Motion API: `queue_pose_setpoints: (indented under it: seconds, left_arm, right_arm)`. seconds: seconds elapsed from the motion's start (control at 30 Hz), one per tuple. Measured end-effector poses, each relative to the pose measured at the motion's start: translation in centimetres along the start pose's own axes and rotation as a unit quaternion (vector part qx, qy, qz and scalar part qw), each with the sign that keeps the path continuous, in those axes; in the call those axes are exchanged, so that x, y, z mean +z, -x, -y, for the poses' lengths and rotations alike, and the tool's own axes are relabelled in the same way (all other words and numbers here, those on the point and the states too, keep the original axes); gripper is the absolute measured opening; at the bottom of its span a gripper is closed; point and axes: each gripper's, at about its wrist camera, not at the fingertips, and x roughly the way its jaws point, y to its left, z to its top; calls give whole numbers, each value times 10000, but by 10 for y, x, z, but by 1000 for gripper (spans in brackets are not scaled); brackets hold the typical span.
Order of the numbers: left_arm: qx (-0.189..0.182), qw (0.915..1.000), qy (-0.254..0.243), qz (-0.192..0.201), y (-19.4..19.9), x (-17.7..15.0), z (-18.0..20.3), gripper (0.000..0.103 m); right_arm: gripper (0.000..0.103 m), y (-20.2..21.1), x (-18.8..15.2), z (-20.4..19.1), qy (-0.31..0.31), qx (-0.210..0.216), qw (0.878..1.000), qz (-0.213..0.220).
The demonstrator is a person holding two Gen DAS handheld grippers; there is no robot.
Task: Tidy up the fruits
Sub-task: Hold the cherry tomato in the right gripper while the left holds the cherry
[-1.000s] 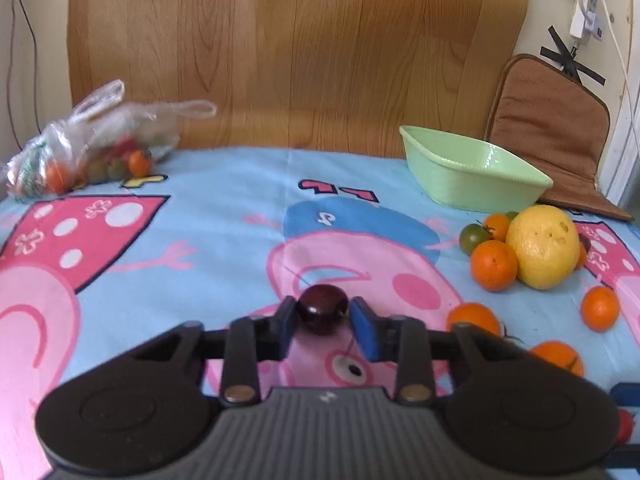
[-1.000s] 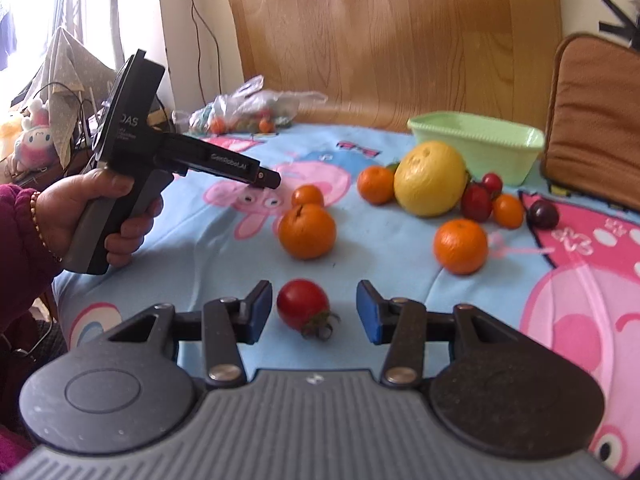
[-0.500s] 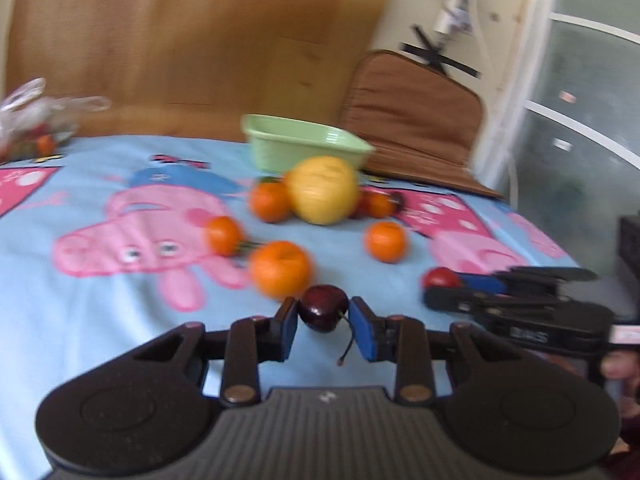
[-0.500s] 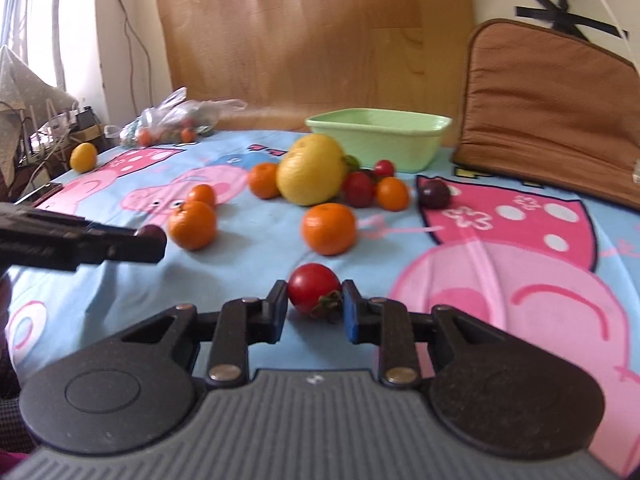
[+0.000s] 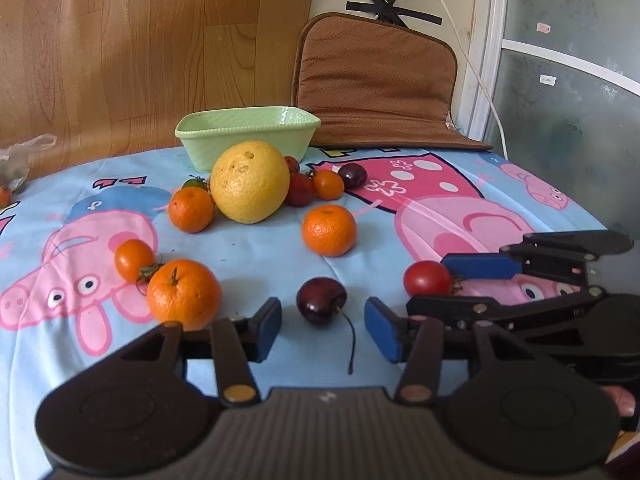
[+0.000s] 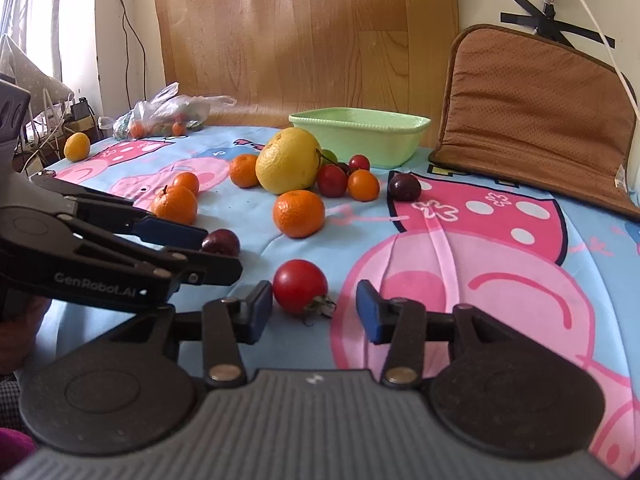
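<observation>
The left gripper sits low at the frame's bottom centre, blue pads spread wide apart. The right gripper does likewise, jaws parted, fingers level.

Only one bit of writing was actually readable: "GenRobot.AI" in pale letters along the side of the left gripper, sitting at about 9 o'clock in the right wrist view. The tablecloth had cartoon pigs printed on it, no words I could make out. A small white tag on the brown cushion was too tiny to read.
</observation>
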Motion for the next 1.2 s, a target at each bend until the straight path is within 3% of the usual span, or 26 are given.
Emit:
queue_pose_setpoints:
  seconds: [0.43,0.5,0.53,0.57,0.67,0.8,1.2]
  left_arm:
    - [236,9997,-31,-106,-13,10,8,47]
    - [329,9994,-11,-109,-12,9,11,45]
    - [376,9992,17,-109,-12,9,11,44]
    - [429,9990,63,-109,-11,9,12,42]
    - [538,9981,265,-104,-8,8,10,36]
    - [600,9972,435,-92,-5,6,9,36]
    - [722,9960,517,-34,6,-3,11,35]
  right_arm:
    - [49,1,-3,1,53,88,9999,33]
    - [45,1,-3,-1,108,65,9999,30]
    - [35,0,-3,-3,137,56,9999,34]
    - [32,0,-3,-4,142,33,9999,42]
    - [32,0,-1,-3,-115,11,9999,26]
    - [32,1,0,-1,-597,16,9982,9]
    - [32,9,-5,-7,-844,-44,9964,21]
